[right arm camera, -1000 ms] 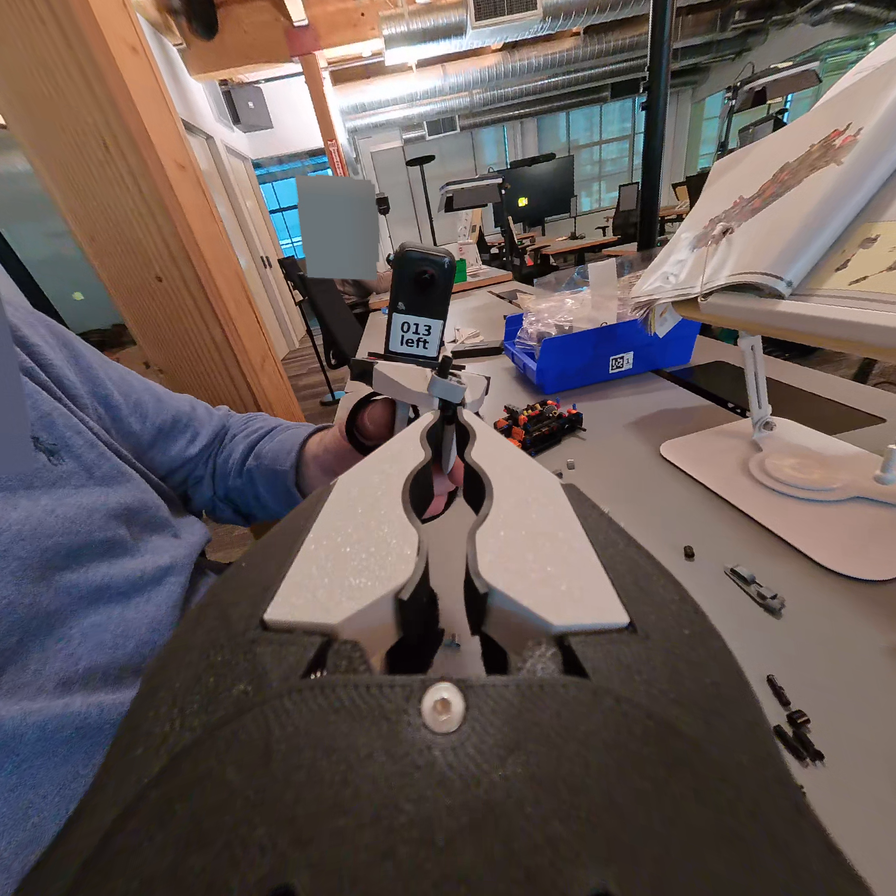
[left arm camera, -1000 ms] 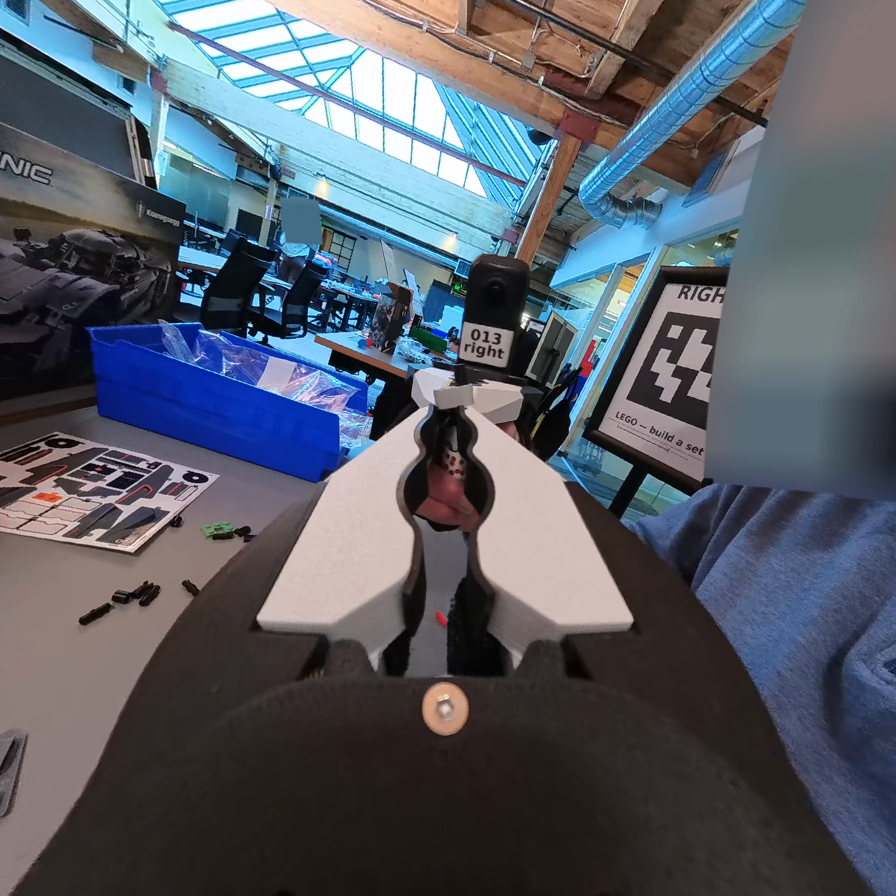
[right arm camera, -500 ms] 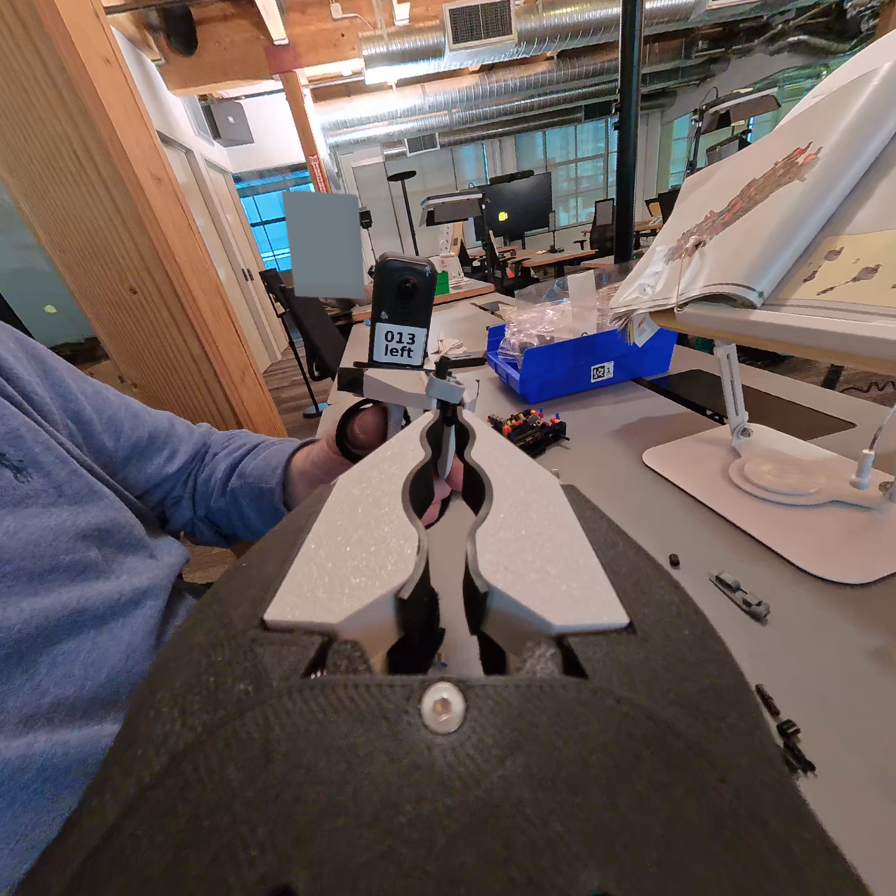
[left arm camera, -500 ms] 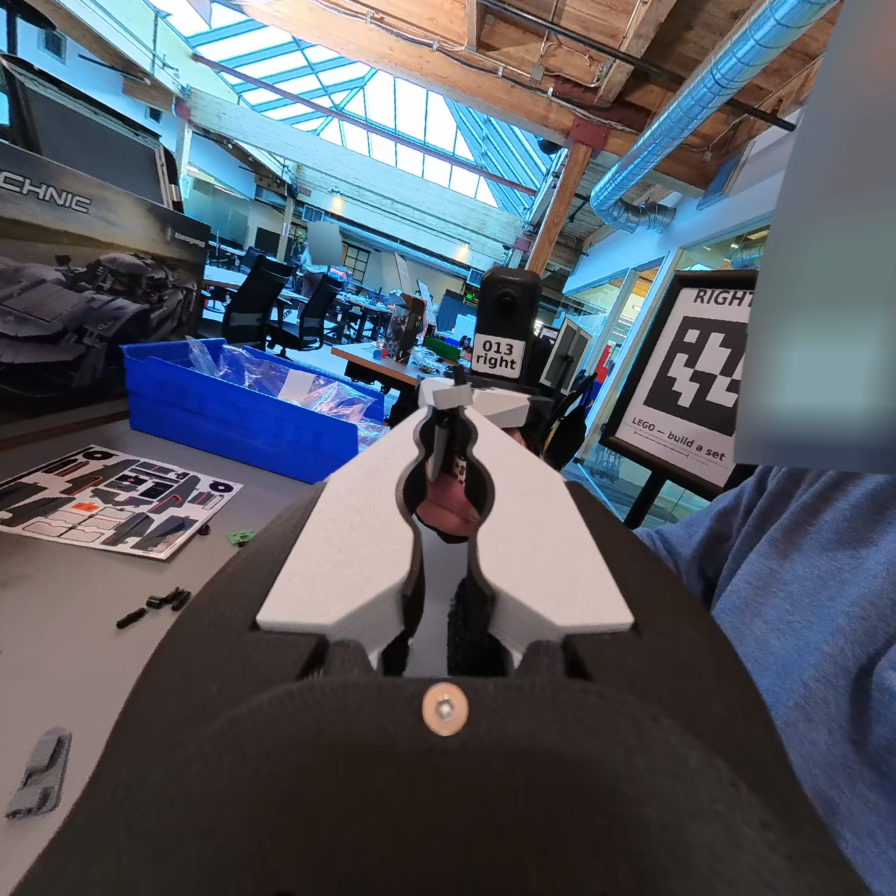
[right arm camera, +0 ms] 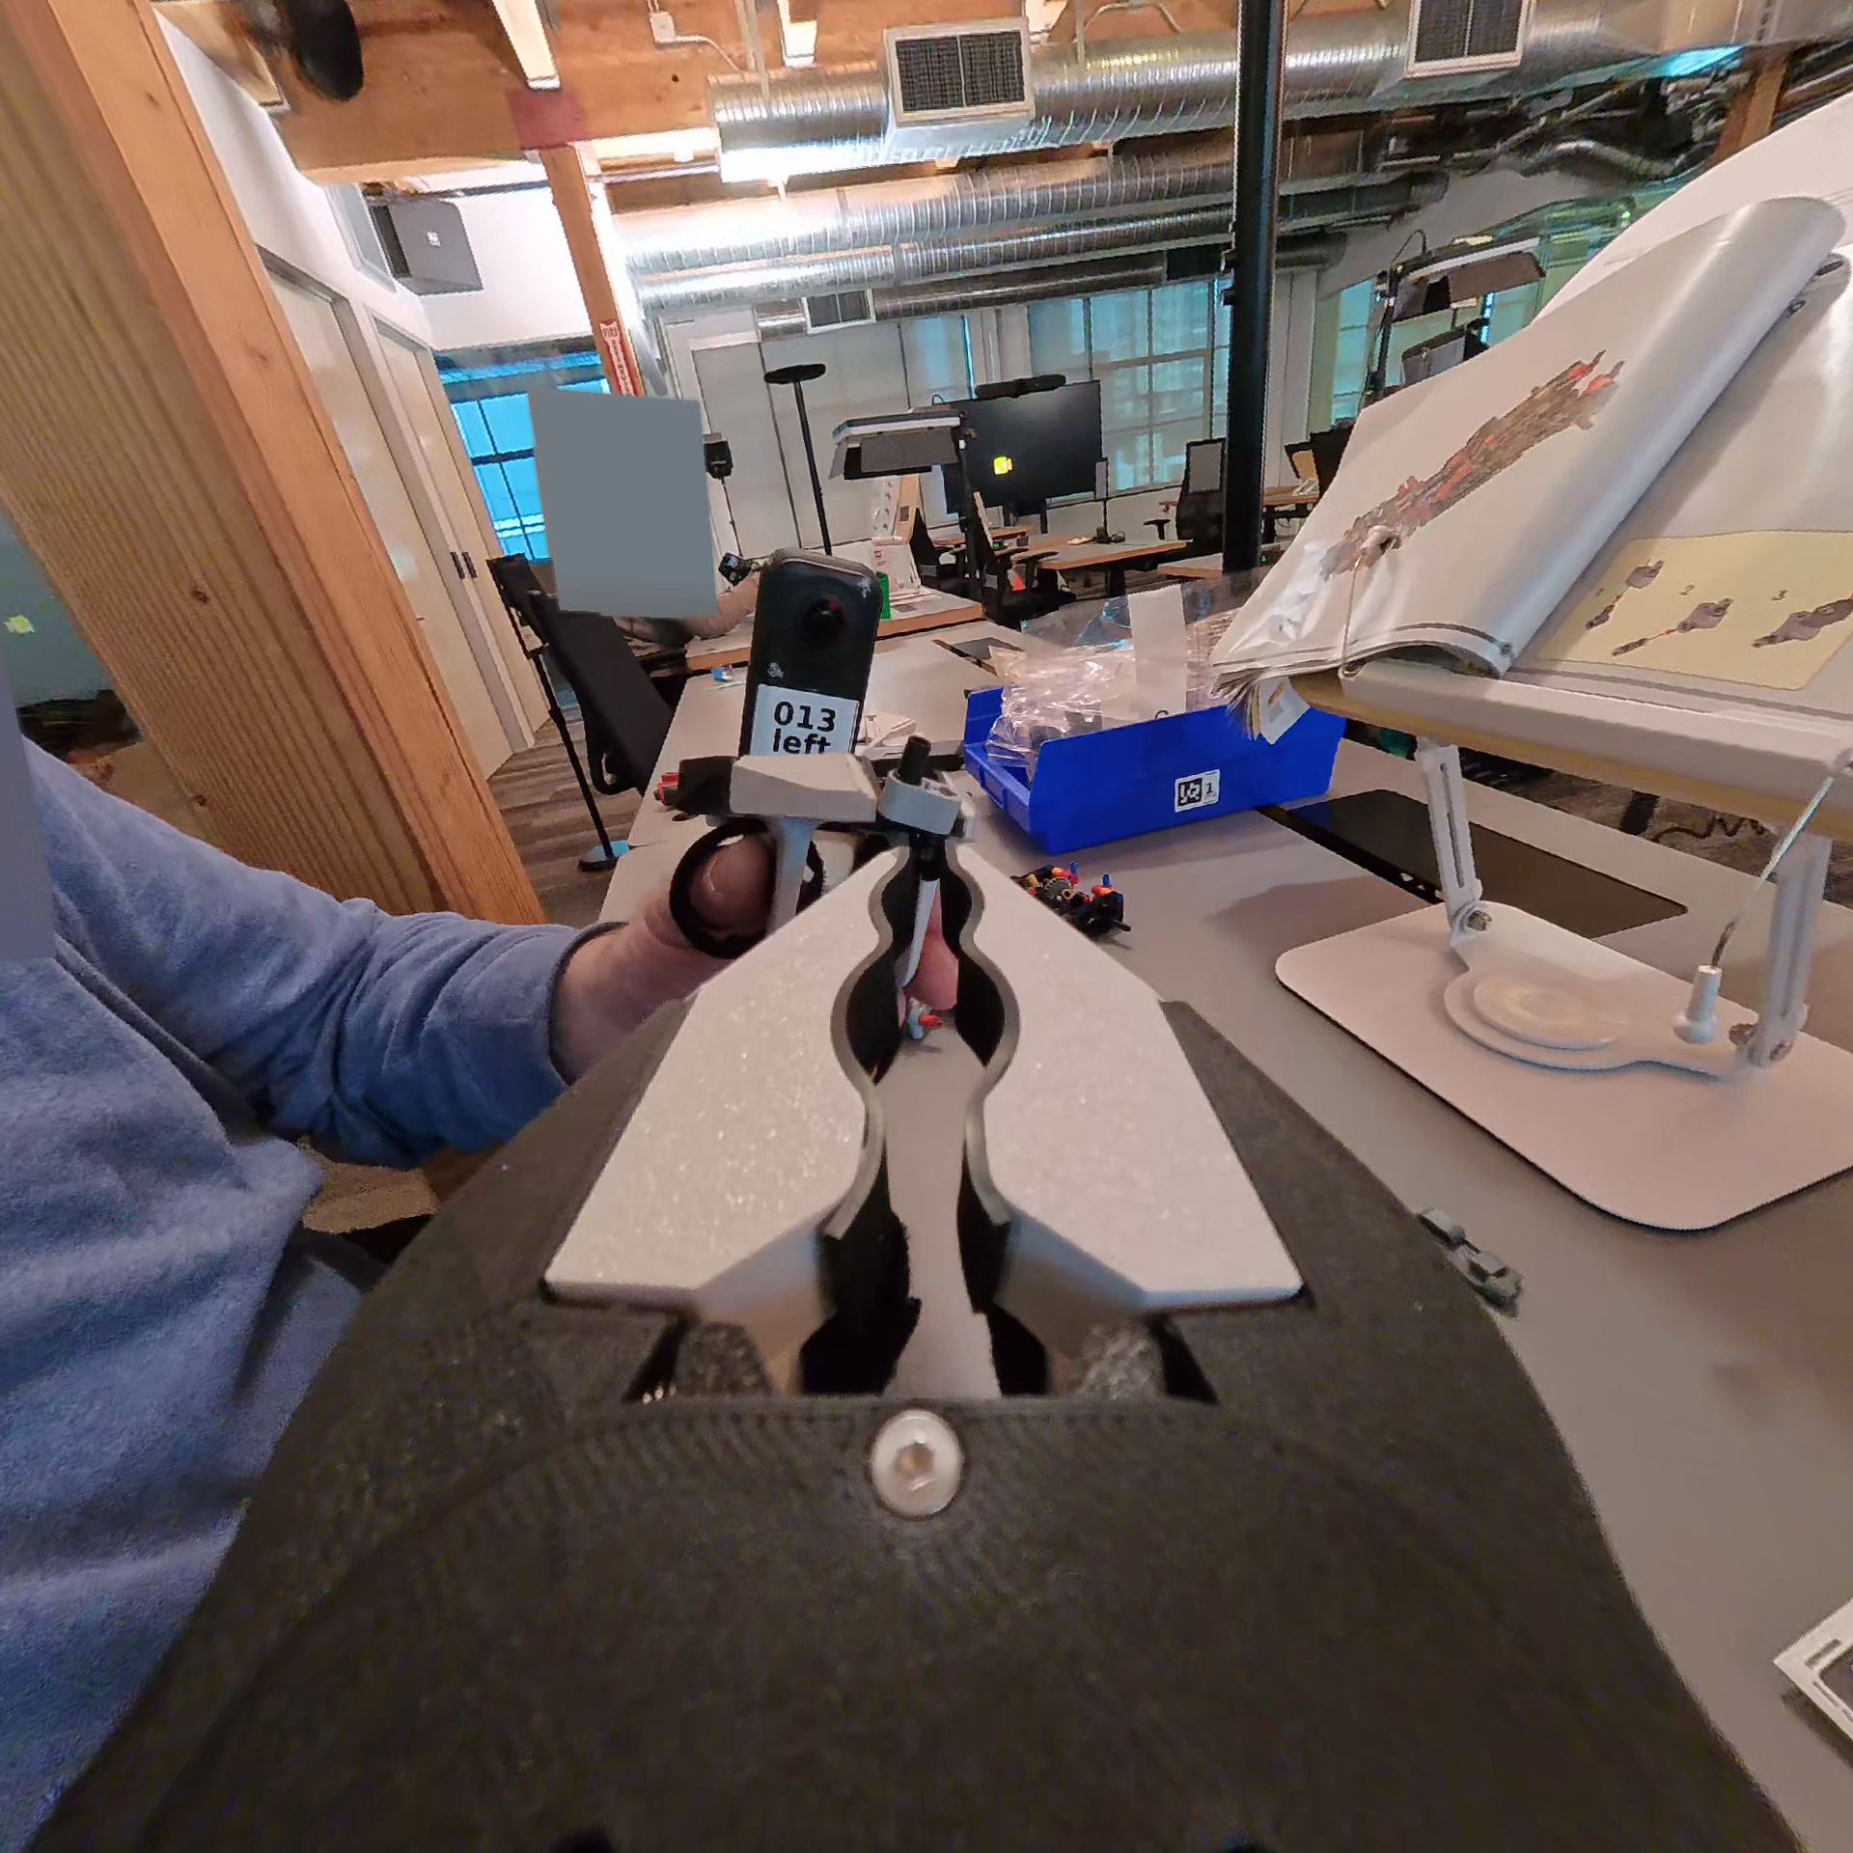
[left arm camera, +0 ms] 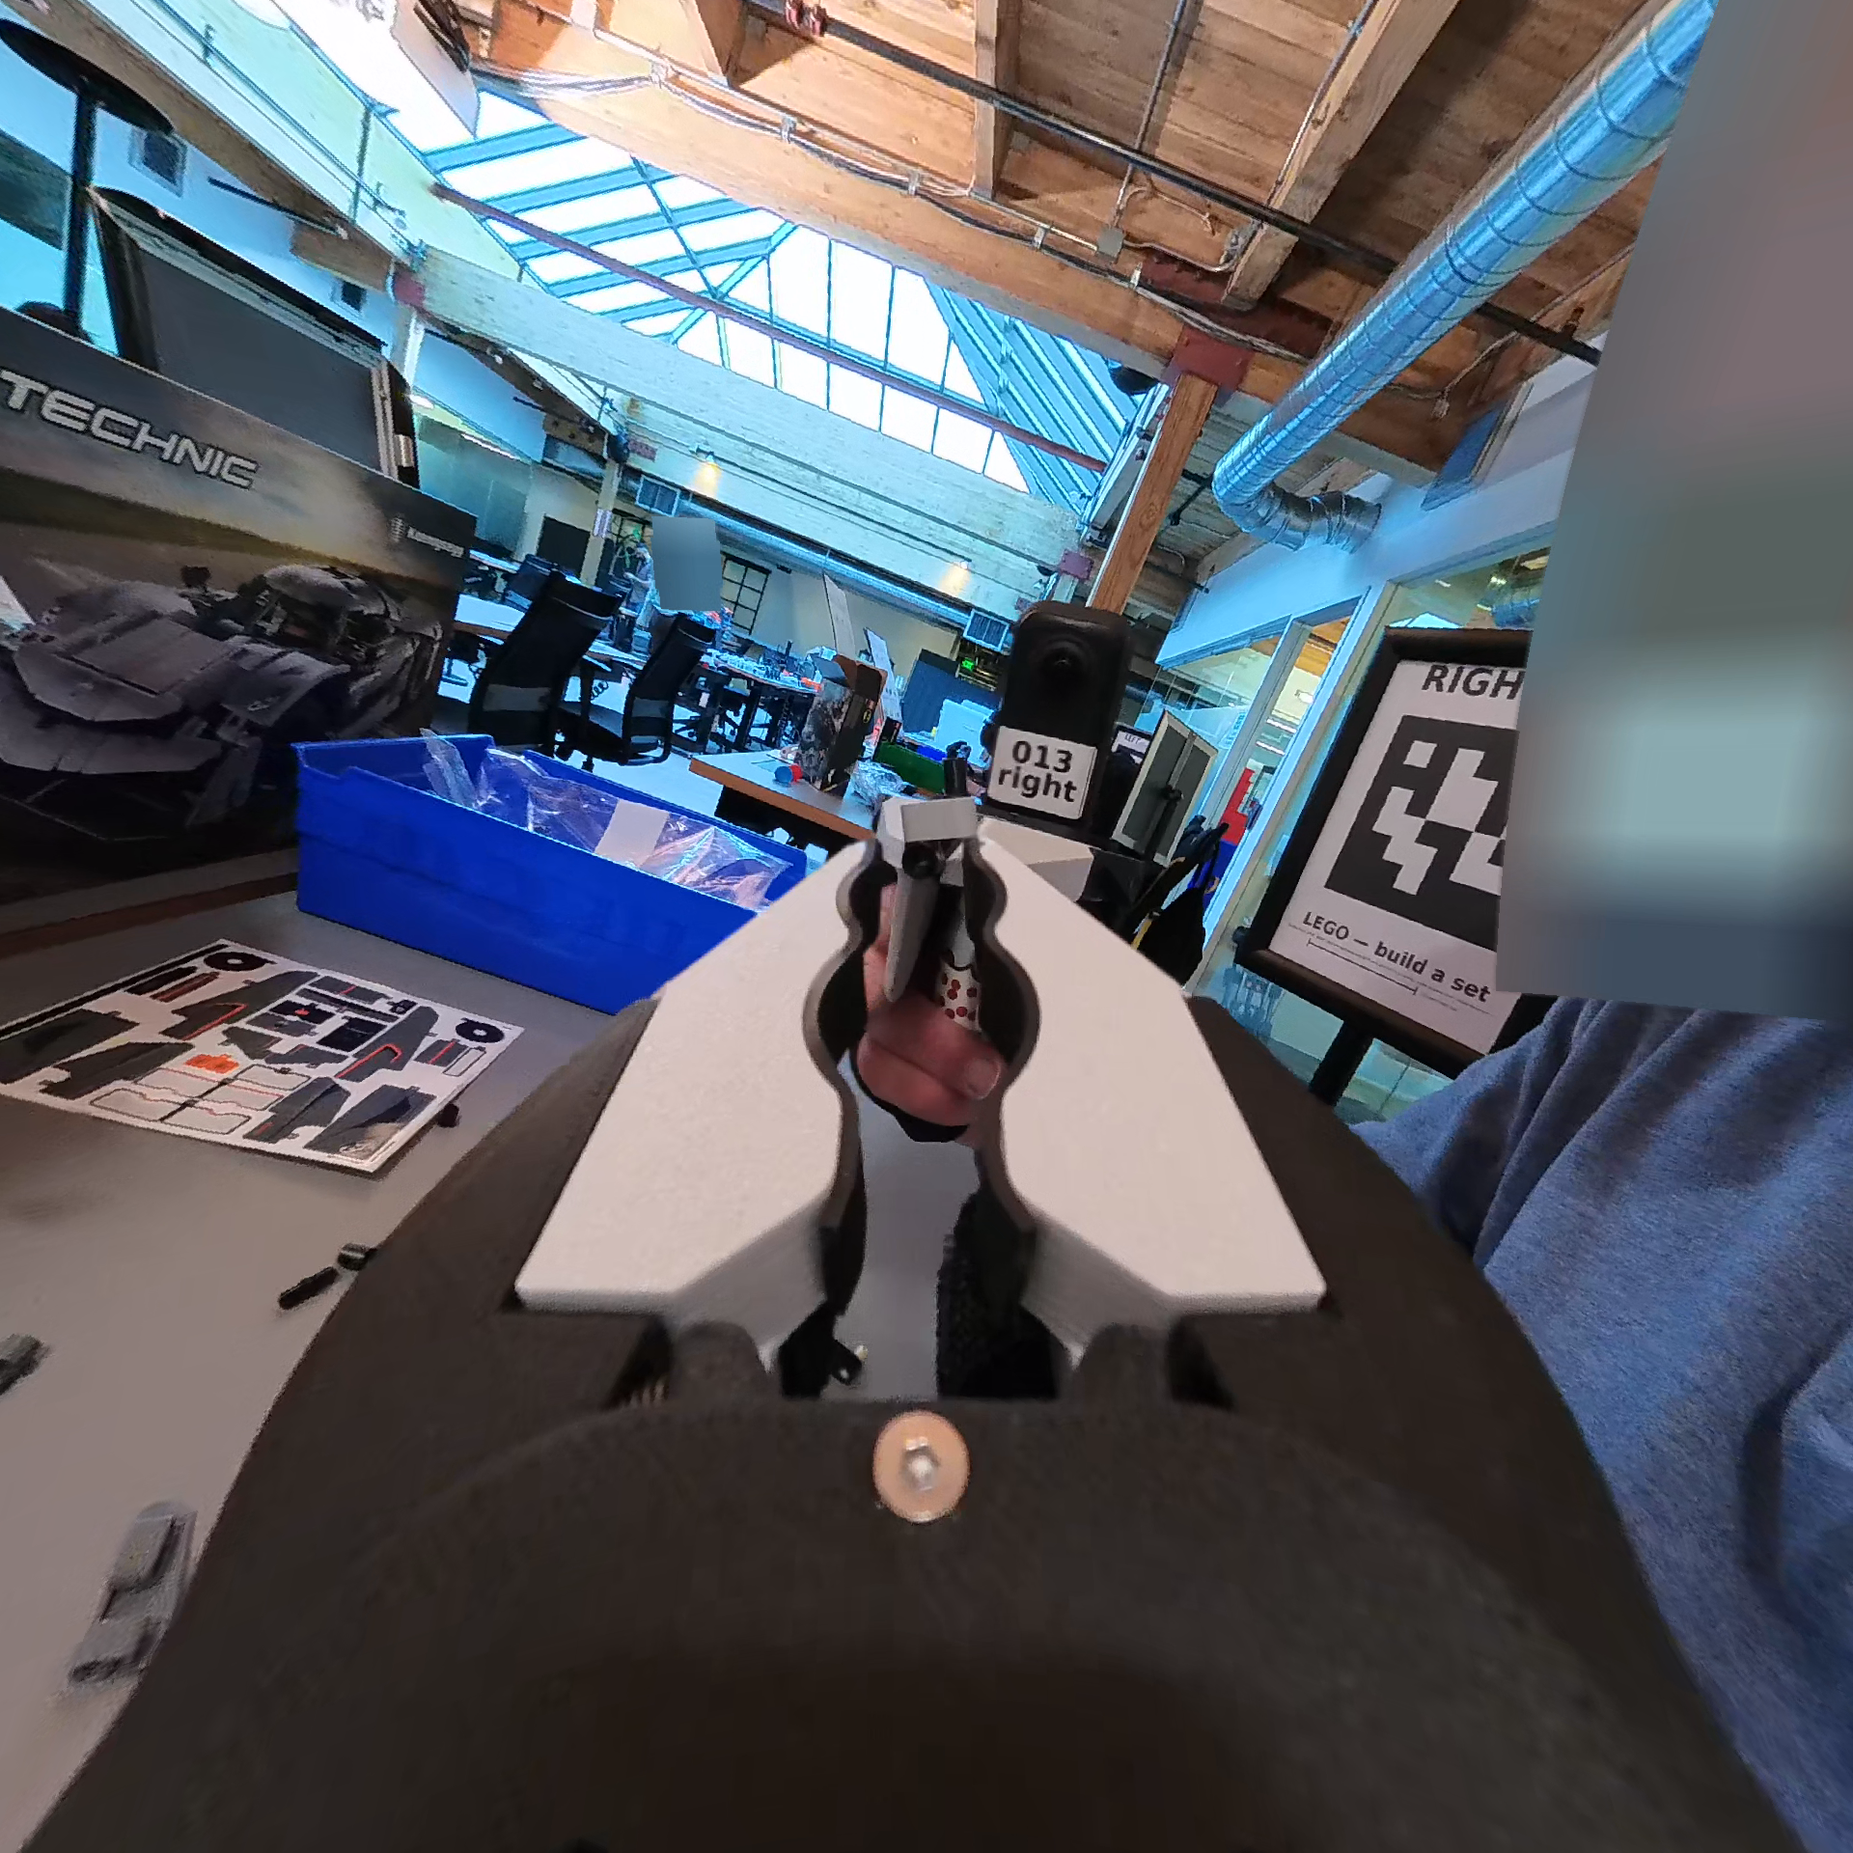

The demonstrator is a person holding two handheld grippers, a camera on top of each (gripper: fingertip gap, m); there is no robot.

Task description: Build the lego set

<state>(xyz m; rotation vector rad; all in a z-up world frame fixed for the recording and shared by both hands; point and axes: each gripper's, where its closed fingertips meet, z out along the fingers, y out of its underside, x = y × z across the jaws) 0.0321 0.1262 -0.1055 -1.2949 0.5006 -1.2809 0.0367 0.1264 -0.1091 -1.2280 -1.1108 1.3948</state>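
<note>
In the left wrist view my left gripper has its jaws nearly together on a small grey lego piece with a black pin. The right gripper faces it tip to tip, slightly to the right. In the right wrist view my right gripper is closed on the same grey lego piece, a black pin sticking up from it. The left gripper sits just left of it, held by a hand. Both are held above the grey table. How each pad meets the piece is hidden.
A blue bin of bagged parts, a sticker sheet, the set's box and loose black pins lie to the left. An instruction book on a white stand, another blue bin and a partial build show in the right wrist view. Less than 4 cm separates the two grippers' tips.
The two grippers have shifted sideways relative to each other; each now sits off-centre in the other's view. The grey piece with its black pin shows more clearly at the tips.
</note>
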